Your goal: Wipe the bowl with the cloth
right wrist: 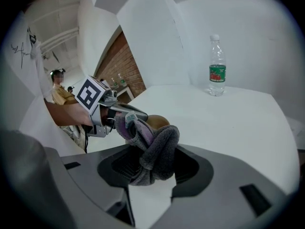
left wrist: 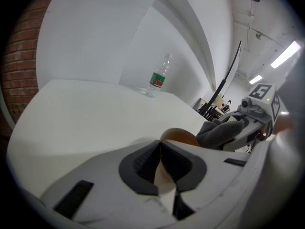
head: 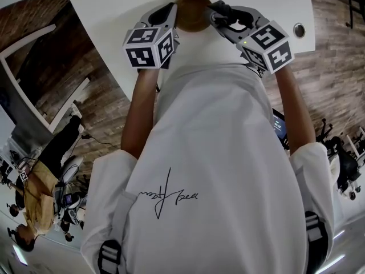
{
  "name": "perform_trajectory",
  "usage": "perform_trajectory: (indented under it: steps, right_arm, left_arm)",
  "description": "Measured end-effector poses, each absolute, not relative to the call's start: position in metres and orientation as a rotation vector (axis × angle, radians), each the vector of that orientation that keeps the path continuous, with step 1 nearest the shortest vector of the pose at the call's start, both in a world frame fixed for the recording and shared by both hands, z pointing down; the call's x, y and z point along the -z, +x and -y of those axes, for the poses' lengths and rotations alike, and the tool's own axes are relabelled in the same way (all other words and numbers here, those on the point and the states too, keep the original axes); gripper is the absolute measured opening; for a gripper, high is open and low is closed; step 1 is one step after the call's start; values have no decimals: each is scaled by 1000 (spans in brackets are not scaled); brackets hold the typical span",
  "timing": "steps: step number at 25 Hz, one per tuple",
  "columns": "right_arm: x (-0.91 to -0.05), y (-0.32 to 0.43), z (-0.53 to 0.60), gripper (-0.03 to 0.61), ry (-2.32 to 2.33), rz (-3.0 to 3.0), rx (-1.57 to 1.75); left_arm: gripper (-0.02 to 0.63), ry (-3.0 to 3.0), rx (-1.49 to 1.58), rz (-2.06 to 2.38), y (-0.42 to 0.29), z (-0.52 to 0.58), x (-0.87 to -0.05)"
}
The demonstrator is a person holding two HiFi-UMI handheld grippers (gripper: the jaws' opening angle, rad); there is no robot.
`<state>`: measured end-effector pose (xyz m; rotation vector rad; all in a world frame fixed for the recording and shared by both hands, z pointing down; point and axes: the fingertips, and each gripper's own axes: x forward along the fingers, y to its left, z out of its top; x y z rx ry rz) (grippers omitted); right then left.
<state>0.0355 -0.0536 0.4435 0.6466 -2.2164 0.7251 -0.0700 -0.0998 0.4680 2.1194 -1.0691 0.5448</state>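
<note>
At twelve o'clock on the table (head: 114,10), my left gripper (left wrist: 161,159) pinches the bowl (head: 193,11) by its rim and my right gripper (right wrist: 151,170) clamps the cloth (right wrist: 159,144).

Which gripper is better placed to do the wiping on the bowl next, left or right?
Right. The right gripper is shut on the grey cloth, bunched up close to the wooden bowl. The left gripper is clamped on the bowl's rim, so it seems best used as the holder.

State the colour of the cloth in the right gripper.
Grey cloth, purplish folds; clearest in right gripper view.
</note>
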Motion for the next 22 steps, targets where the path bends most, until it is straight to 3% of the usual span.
perform_trajectory:
  steps: [22]
  right_arm:
    - [-446,32,75,181,592,2238,-699]
  left_arm:
    - [15,2112,-550,1080,-74,102,-471]
